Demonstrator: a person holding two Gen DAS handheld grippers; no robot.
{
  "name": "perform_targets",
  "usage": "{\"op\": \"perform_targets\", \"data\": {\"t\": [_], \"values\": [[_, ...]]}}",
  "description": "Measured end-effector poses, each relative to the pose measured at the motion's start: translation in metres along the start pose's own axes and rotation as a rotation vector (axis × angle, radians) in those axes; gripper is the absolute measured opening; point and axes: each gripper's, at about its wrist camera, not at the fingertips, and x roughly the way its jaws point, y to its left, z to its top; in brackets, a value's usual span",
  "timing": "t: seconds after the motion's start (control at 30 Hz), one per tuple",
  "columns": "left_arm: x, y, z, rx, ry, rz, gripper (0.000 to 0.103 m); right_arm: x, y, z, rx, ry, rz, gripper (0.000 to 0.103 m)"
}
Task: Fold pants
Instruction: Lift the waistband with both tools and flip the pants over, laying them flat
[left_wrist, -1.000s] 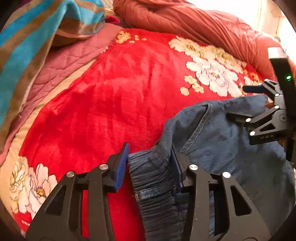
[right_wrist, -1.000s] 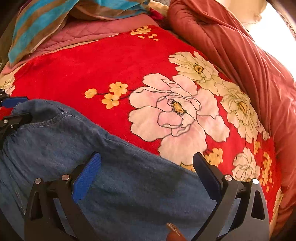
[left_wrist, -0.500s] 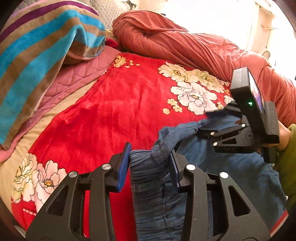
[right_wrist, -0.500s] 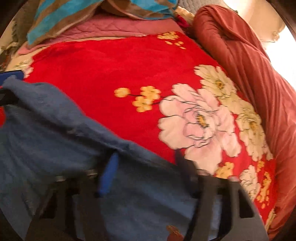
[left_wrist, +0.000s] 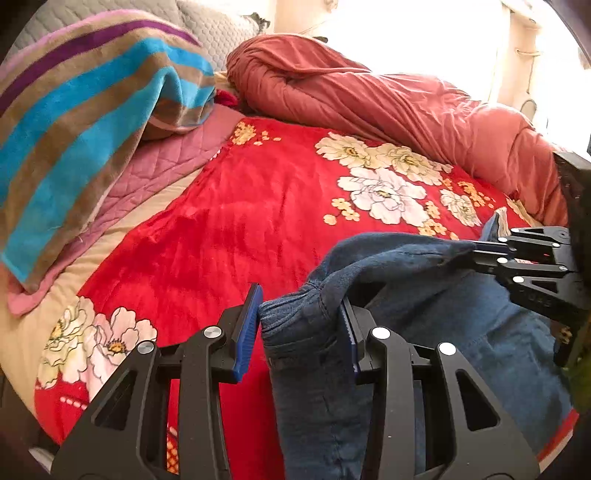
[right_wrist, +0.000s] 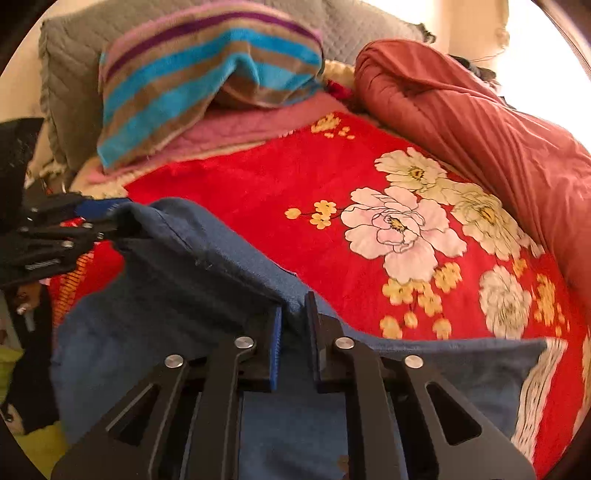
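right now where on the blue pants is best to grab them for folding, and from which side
Take the pants at the thick waistband edge, from the near side across the red floral blanket. The left gripper has its bunched elastic corner; the right gripper is shut on the same lifted edge. That hem is sturdy, and the rest hangs limp below.

Bright bed linens and dark blue denim pants, in strong colours.

A red blanket printed with white, pale pink and cream flowers with yellow centres fills the middle of the frame. Blue denim pants with darker blue folds lie at lower centre. At upper left is a towel striped turquoise, brown, purple and pink, over a dusty pink quilted cover. A rust-red duvet crosses the upper right. Both black grippers have blue pads.
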Motion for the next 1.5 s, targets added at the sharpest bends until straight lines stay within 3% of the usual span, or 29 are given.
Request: {"op": "perform_targets", "data": {"t": [0.3, 0.53, 0.7, 1.03, 1.27, 1.5], "values": [[-0.042, -0.016, -0.015, 0.076, -0.061, -0.015, 0.030, -0.067, 0.029, -0.037, 0.058, -0.079, 0.050, 0.008], [-0.068, -0.020, -0.034, 0.107, -0.068, -0.050, 0.030, -0.098, 0.063, -0.070, 0.044, -0.069, 0.088, 0.008], [-0.079, -0.019, -0.047, 0.105, -0.058, -0.064, 0.030, -0.103, 0.087, -0.088, 0.032, -0.046, 0.119, 0.008], [-0.086, -0.008, -0.083, 0.076, 0.041, -0.079, 0.030, -0.104, 0.122, -0.118, -0.007, 0.028, 0.189, 0.008], [-0.076, -0.006, -0.107, 0.068, 0.129, -0.044, 0.036, -0.088, 0.137, -0.140, -0.026, 0.096, 0.208, 0.008], [-0.089, 0.002, -0.121, 0.036, 0.143, 0.001, 0.041, -0.083, 0.141, -0.145, -0.029, 0.103, 0.225, 0.008]]}}
